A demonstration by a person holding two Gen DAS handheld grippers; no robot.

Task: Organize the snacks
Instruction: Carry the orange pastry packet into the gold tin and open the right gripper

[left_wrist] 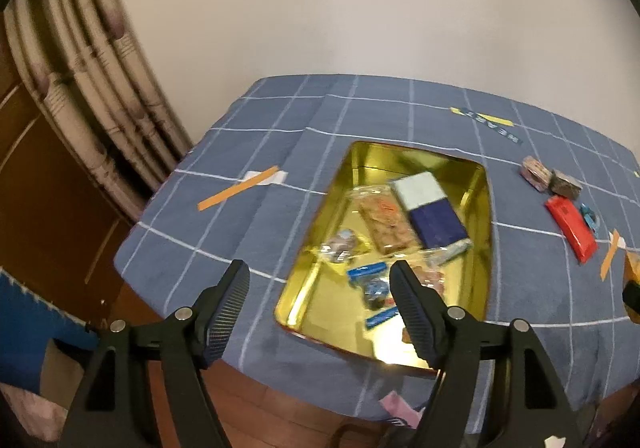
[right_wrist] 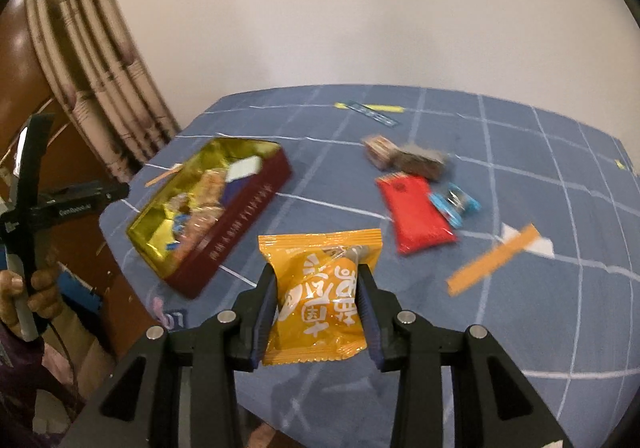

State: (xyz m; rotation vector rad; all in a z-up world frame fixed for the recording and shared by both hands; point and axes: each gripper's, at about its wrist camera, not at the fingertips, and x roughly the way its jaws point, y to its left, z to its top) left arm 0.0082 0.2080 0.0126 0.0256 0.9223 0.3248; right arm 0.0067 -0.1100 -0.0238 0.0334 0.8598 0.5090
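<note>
An orange snack bag [right_wrist: 320, 296] was squeezed between the right gripper [right_wrist: 318, 312] fingers, low in the frame. The left gripper [left_wrist: 320, 300] fingers were held apart over the gold tin [left_wrist: 312, 232].

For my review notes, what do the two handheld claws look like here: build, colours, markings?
Both the left claw and the right claw are matte black, with triangular cut-out arms and round silver pivot pins. Their fingers carry ribbed dark blue pads. In the right wrist view, the other unit's black body shows small white lettering, too blurred to read, gripped by a bare hand.
</note>
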